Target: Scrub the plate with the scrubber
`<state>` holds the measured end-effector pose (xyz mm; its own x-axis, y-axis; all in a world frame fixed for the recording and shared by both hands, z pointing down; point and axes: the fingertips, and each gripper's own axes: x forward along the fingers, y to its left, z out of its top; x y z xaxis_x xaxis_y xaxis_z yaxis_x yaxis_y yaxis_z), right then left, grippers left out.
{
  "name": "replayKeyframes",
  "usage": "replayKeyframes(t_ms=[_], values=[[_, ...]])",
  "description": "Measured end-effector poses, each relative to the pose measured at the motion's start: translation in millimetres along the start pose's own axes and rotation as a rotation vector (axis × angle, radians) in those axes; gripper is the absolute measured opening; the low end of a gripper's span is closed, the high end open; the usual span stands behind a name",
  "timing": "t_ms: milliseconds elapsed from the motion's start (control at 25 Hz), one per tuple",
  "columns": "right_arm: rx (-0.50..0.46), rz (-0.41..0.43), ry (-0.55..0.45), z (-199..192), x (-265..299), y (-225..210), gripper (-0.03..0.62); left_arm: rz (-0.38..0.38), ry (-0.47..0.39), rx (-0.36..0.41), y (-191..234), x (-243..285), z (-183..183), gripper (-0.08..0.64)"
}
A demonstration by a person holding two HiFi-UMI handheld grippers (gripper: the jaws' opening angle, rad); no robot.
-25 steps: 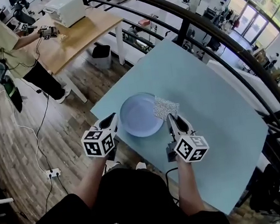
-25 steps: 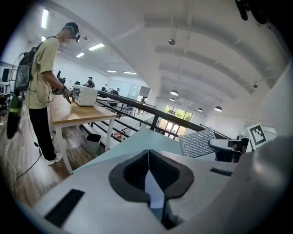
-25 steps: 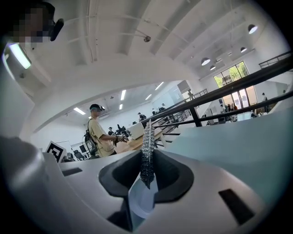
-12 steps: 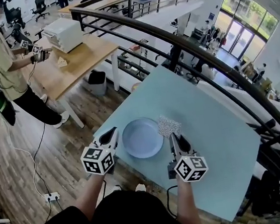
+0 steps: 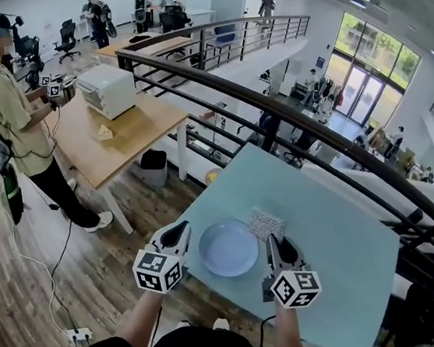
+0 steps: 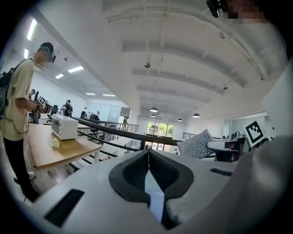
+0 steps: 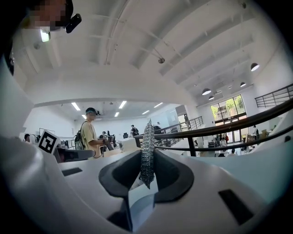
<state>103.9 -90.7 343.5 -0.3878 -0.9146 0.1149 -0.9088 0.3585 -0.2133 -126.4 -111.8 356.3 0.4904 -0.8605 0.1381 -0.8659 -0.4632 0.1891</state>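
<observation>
Grey plastic, black pads: left tool [image 5: 180, 230], held at the near left edge of the bench [image 5: 330, 229]. Its jaws are together with nothing between them, and its tips lie just beside the left rim of the plate [image 5: 228, 248].

Grey plastic, black pads: right tool [image 5: 271, 240], held at the near right of the plate. Its jaws are clamped on the scrubber [image 5: 266, 223]. The right gripper view shows the scrubber [image 7: 147, 145] standing edge-on and upright between the pads of the right tool [image 7: 147, 157].

Pale blue, round: the plate lies flat on the bench between the two tools, near the bench's near left corner.

Silver woven mesh, square: the scrubber is raised at the plate's far right rim, its lower edge in the right tool. Whether it touches the plate cannot be told. The left gripper view shows it [image 6: 196, 144] tilted, to the right of the closed left tool [image 6: 148, 154].

Light blue top: the bench runs far and right from the plate.

Black metal: railing [image 5: 272, 111], curving behind the bench.

Wood: second bench [image 5: 118, 134], far left, carrying a white box [image 5: 109, 90], with a dark bin [image 5: 153, 165] beside one leg.

Person [image 5: 17, 130], far left, standing at the wooden bench.
</observation>
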Motion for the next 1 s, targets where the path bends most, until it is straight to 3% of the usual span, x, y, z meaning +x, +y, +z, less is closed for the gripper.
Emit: replayKeyframes(t_ms=[360, 1000], values=[[-0.056, -0.009, -0.088, 34.2, -5.7, 16.8, 0.079, -0.039, -0.068, 0.093, -6.1, -3.1, 36.9, 0.011], [-0.084, -0.045, -0.127, 56.4, -8.3, 1.2, 0.078, -0.072, -0.113, 0.121, -20.6, 15.9, 58.4, 0.011]])
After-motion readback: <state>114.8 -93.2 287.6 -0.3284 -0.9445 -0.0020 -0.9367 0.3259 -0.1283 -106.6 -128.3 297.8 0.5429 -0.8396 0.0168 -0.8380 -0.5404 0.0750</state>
